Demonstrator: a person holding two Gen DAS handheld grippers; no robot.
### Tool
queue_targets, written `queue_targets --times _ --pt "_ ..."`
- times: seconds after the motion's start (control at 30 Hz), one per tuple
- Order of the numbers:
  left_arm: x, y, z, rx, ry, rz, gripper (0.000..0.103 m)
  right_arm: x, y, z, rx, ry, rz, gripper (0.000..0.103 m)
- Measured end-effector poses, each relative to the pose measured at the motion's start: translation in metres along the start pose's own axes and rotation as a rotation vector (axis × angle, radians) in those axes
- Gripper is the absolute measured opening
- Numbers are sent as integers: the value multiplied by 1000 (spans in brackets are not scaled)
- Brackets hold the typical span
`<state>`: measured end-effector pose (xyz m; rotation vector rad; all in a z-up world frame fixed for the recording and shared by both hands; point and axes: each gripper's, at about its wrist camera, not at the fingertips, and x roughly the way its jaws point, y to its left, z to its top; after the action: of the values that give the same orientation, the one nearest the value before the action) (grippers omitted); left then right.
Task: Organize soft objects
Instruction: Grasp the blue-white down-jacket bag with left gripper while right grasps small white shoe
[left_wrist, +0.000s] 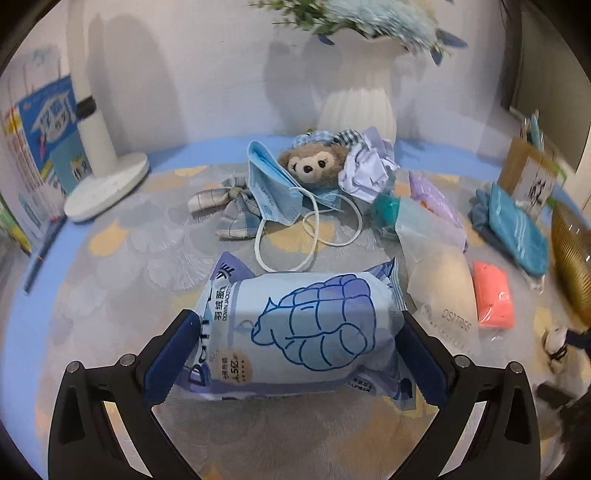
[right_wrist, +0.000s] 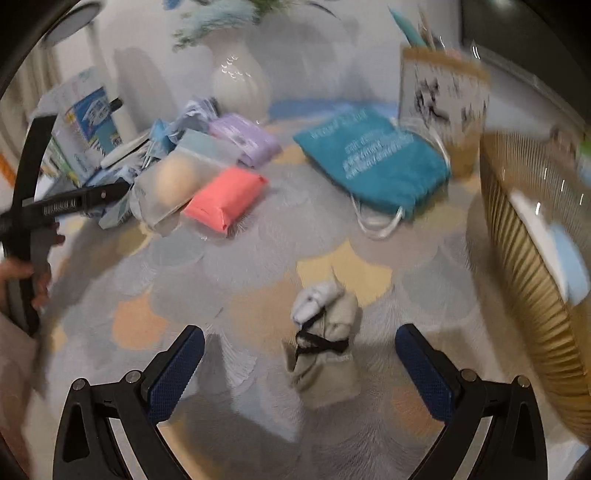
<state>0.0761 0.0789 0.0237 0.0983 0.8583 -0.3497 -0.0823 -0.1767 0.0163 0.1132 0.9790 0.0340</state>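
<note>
Both wrist cameras look low and close across the patterned tablecloth (left_wrist: 110, 266), sharing the pink packet (left_wrist: 493, 299) and teal pouch (right_wrist: 373, 162).

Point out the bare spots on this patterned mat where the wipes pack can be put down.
Bare mat lies left of the blue wipes pack, toward the white lamp base. More lies between the teal drawstring bag and rolled beige socks. It is crowded around the brown plush bear.
</note>
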Motion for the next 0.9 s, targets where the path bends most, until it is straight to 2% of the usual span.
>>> queue_targets --times 0.07,0.13,0.27,0.4,0.43,0.47,0.5,0.53,0.57,0.6,0.7,0.9 --pt "-2 9 -8 -49 -48 -44 103 2 7 -4 -57 -16 -54 103" --pt "-1 20 -10 -115 -48 -98 103 3 15 -4 -97 -11 -102 103" --pt "7 25 -9 -190 -15 -156 103 0 10 -5 -72 -21 -87 103" --pt "9 12 -8 -138 2 -107 103 -3 10 -8 -68 -42 -95 101" --pt "9 8 -8 -120 4 -91 103 -3 10 -9 -66 -45 -93 97" --pt "9 8 -9 -115 -2 -85 103 -3 11 -8 -65 -48 -92 85" --pt "8 8 -9 -112 -8 -84 101 -5 12 -9 -65 -54 -93 63" --pt "7 9 -10 -111 -18 -86 99 -7 13 -10 -65 -64 -95 53" --pt "5 9 -11 -110 -27 -90 98 -10 14 -11 -69 -81 -98 37" --pt "4 10 -11 -106 -34 -89 94 -13 15 -13 -74 -102 -95 29" --pt "-1 8 -11 -93 -55 -75 93 -19 19 -18 -98 -147 -83 29" --pt "-6 15 -12 -123 -79 -83 93 -23 21 -20 -130 -168 1 29"
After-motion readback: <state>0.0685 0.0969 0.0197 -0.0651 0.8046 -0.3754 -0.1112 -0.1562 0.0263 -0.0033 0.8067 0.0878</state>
